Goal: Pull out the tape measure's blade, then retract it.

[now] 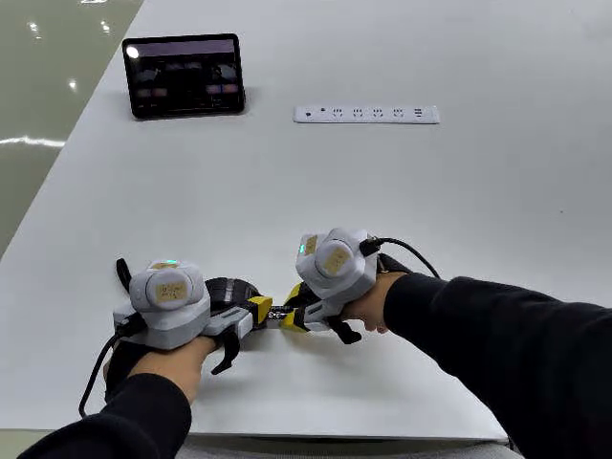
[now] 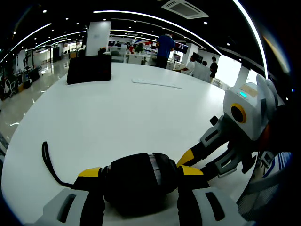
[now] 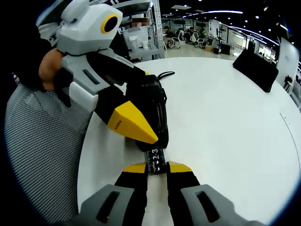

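Observation:
The black tape measure lies on the white table near its front edge. My left gripper is shut on its round black case, a yellow-tipped finger on each side. A black wrist strap trails off to the case's left. A short length of blade with black numbers sticks out of the case. My right gripper is shut on that blade, close to the case mouth. In the head view the left gripper and the right gripper nearly meet tip to tip.
A dark tablet stands at the far left of the table. A white power strip lies at the far middle. The table's left edge drops to a shiny floor. Several people stand far behind the table.

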A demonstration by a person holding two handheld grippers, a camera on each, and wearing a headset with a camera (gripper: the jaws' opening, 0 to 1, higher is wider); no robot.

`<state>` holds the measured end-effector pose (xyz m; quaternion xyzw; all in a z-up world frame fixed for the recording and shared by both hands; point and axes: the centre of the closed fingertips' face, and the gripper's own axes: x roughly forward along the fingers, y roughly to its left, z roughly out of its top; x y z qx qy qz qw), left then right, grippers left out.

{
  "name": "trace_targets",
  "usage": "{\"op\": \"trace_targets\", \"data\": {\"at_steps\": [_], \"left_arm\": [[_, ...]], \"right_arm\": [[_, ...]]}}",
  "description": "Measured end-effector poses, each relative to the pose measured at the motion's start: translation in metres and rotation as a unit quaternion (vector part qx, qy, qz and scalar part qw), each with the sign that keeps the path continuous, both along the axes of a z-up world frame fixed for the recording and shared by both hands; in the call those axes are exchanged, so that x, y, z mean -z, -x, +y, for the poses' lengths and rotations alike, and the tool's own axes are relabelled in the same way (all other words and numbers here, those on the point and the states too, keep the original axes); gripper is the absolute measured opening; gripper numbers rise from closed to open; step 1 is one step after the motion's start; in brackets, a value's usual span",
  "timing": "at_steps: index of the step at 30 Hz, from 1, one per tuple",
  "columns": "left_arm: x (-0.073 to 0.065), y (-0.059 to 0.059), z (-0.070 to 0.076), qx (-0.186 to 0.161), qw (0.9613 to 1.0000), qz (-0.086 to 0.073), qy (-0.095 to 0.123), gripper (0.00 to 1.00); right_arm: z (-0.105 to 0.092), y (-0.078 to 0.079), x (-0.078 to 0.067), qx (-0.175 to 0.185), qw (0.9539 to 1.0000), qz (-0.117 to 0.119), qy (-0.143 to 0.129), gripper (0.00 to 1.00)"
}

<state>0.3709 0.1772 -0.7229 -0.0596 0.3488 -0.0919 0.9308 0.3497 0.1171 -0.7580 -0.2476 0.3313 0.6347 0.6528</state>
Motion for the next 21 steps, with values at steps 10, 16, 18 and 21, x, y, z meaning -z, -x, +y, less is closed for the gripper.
{"op": "trace_targets", "data": {"at_steps": [10,16,18,21], "left_arm": [[0.0002,-0.0005,0.0005,0.0,1.0,-0.001,0.001,0.59],[0.0003,-0.0008,0.0008,0.0,1.0,-0.002,0.0,0.59],[0.0004,-0.0009,0.0007,0.0,1.0,-0.003,0.0,0.59],[0.0005,-0.0011,0.0006,0.0,1.0,-0.003,0.0,0.59]], "right_arm": [[0.0086,0.0011,-0.0001,-0.008,0.9999,-0.004,-0.005,0.11],[0.0074,0.0008,-0.0006,-0.008,0.9998,-0.013,-0.008,0.12],[0.0051,0.001,-0.0007,-0.007,0.9998,-0.017,-0.01,0.12],[0.0002,0.0015,0.0009,-0.008,0.9997,-0.024,-0.007,0.12]]}}
